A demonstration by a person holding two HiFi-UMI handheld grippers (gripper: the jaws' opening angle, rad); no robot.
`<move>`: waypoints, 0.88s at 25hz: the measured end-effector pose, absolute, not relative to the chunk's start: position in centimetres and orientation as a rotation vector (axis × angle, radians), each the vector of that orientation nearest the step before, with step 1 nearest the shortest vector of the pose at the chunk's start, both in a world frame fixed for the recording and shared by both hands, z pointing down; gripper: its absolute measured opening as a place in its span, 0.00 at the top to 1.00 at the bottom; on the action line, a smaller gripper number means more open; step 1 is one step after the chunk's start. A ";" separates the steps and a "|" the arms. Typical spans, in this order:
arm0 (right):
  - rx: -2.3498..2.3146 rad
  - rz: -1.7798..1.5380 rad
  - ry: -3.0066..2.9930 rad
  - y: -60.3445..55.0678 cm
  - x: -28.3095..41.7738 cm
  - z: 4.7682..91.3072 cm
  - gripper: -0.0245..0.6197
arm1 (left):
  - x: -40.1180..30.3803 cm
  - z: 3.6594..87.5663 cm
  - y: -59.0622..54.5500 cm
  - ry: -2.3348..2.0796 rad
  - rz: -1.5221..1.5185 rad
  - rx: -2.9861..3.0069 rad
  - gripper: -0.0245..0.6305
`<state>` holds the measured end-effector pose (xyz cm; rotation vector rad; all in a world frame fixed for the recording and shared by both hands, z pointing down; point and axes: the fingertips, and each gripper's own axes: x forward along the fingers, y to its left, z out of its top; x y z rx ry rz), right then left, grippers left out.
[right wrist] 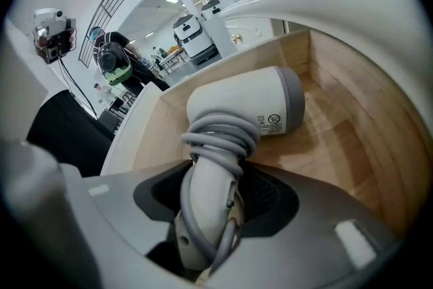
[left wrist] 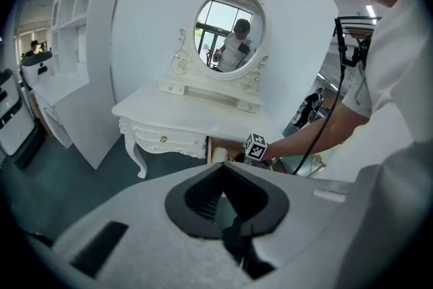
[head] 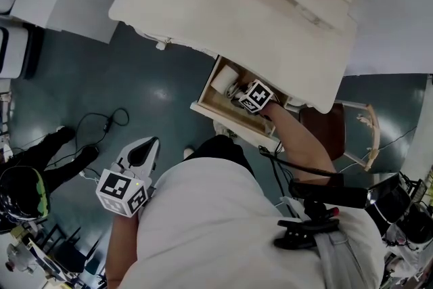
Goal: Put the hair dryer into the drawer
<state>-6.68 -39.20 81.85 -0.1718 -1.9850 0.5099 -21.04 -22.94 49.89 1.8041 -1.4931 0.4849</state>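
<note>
The white hair dryer (right wrist: 243, 108), its grey cord wound round the handle, lies inside the open wooden drawer (right wrist: 338, 84). My right gripper (right wrist: 216, 179) is shut on its handle, and its barrel is low over the drawer floor. From the head view, the right gripper (head: 238, 93) reaches into the drawer (head: 223, 120) under the tabletop, where the hair dryer (head: 225, 81) shows as a pale cylinder. My left gripper (head: 149, 145) hangs low at my left side, well away from the drawer. In its own view the left gripper (left wrist: 223, 166) is shut with nothing in it.
The white dressing table (head: 257, 17) overhangs the back of the drawer and carries an oval mirror (left wrist: 230, 30). A brown chair (head: 335, 128) stands right of the drawer. Black cables (head: 101, 122) lie on the floor at left, near a person in black (head: 40, 159).
</note>
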 end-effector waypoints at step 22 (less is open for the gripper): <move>0.071 0.416 -1.940 -39.3 -5.2 81.6 0.56 | -22.3 49.6 -19.7 -1.470 0.463 1.891 0.96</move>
